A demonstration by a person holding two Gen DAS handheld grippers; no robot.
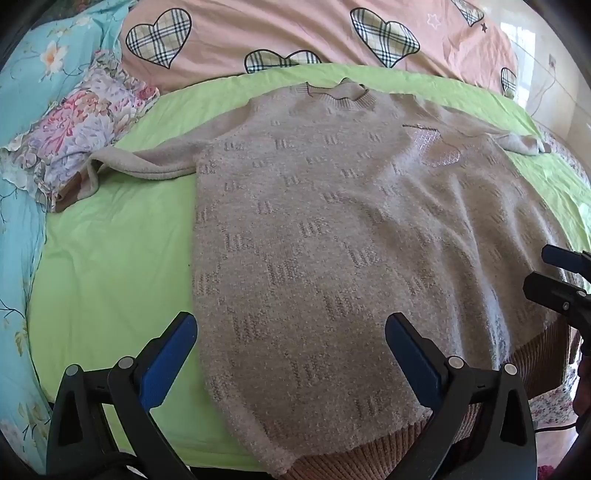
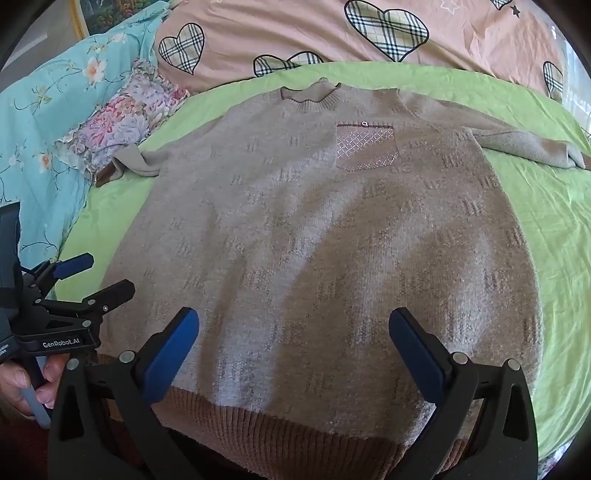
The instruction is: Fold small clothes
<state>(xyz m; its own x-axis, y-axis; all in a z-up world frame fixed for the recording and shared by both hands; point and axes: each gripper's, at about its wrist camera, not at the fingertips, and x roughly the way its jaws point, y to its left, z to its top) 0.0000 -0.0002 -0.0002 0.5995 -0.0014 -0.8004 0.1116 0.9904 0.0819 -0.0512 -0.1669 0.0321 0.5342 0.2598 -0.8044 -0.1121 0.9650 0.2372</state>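
Note:
A beige knit sweater (image 1: 332,229) (image 2: 325,236) lies flat, front up, on a green sheet (image 1: 110,266) (image 2: 546,229), collar far, brown ribbed hem (image 2: 266,435) near me. Both sleeves spread sideways. A sparkly chest pocket (image 2: 365,149) shows right of centre. My left gripper (image 1: 291,332) hovers open over the sweater's lower left side, nothing between its fingers; the right wrist view shows it at the left edge (image 2: 99,275). My right gripper (image 2: 293,330) hangs open above the lower middle, near the hem; the left wrist view catches it at the right edge (image 1: 554,273).
A pink quilt (image 1: 295,33) with plaid hearts lies behind the sweater. A floral cloth (image 1: 81,125) and a blue flowered cover (image 1: 22,110) are at the left. A hand (image 2: 26,384) holds the left gripper's handle.

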